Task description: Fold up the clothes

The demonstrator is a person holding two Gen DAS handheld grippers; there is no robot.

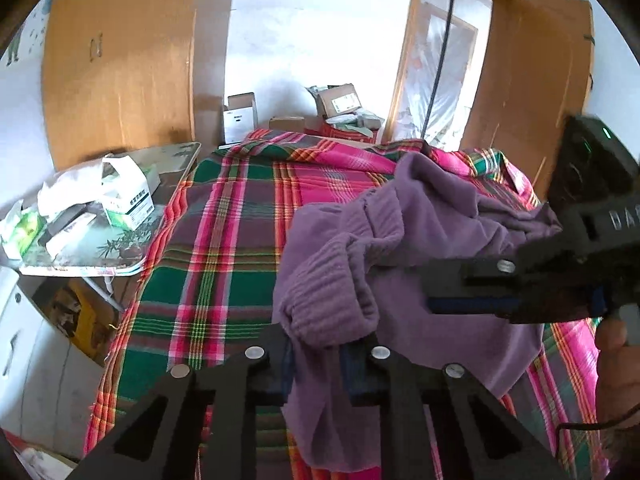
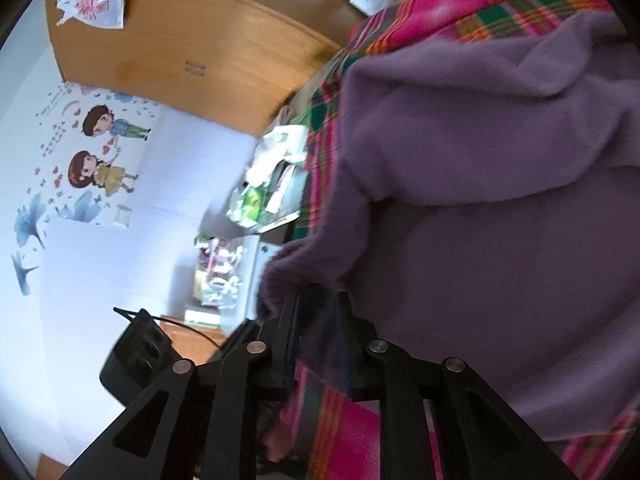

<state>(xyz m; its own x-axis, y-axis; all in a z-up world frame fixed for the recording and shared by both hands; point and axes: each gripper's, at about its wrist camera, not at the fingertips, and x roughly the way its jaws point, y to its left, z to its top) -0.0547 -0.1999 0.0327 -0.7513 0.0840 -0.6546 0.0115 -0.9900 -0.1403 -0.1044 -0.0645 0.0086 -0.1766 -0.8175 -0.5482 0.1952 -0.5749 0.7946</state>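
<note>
Nearest the left wrist camera, the left gripper point(image 1: 318, 364) has its two black fingers closed on a fold of the one purple sweater point(image 1: 420, 240), a strip of fabric hanging down between them. That sweater lies bunched on the plaid bedspread point(image 1: 224, 240), toward its right side, with one ribbed cuff point(image 1: 320, 300) just above the left fingers. Beside it, the right gripper point(image 1: 432, 292) enters from the right edge, seen sideways, its jaws pressed together over the sweater's body; a hand point(image 1: 616, 364) grips its handle. In the right wrist view, the right gripper point(image 2: 318, 320) likewise pinches a fuzzy purple edge of the sweater point(image 2: 500, 200), which fills most of that picture above the bedspread point(image 2: 360, 420). Left of the bed stands one side table point(image 1: 168, 160) crowded with white and green packets and one white-and-green carton point(image 1: 126, 200). Farther back, past the head of the bed, several cardboard boxes point(image 1: 340, 100) sit against the white wall, between one wooden wardrobe point(image 1: 120, 72) and a doorway frame point(image 1: 408, 60). On the wall in the right wrist view are two cartoon-figure stickers point(image 2: 104, 152).
</note>
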